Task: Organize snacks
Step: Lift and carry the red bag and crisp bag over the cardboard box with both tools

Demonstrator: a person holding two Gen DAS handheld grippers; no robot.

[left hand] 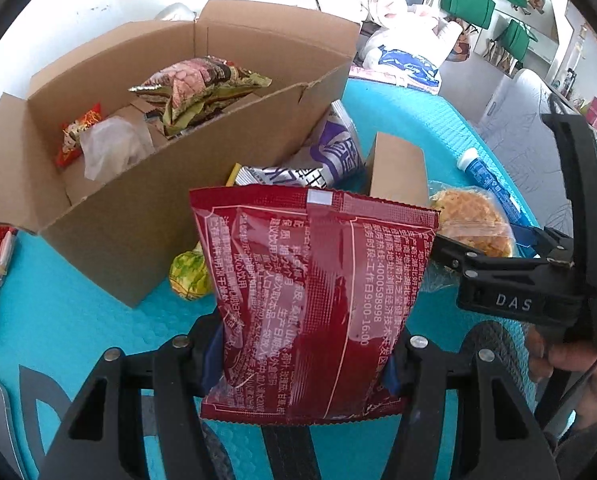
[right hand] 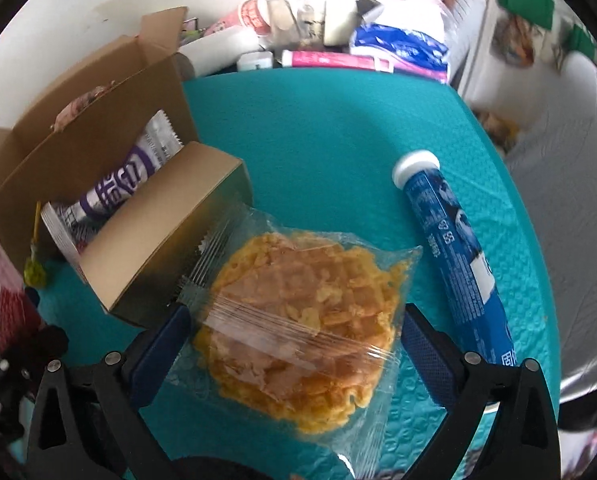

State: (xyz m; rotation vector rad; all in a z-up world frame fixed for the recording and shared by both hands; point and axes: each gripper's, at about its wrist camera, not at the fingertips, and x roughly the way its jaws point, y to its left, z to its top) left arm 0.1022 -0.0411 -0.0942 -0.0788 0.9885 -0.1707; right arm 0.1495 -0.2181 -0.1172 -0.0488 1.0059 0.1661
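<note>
Step in hand: packing; left gripper (left hand: 302,364) jaws clamped on red packet (left hand: 310,300), held up near cardboard box (left hand: 110,216); next, lift over box wall & drop in. Right gripper (right hand: 294,344) jaws apart round wrapped waffle (right hand: 298,340) on teal surface (right hand: 338,140); small box (right hand: 166,232) & blue tube (right hand: 454,256) crowd it.

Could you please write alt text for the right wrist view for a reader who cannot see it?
The right hand-held gripper has its fingers on either side of a clear-wrapped waffle on a teal mat. A small brown box lies to its left and a blue tube to its right.
</note>
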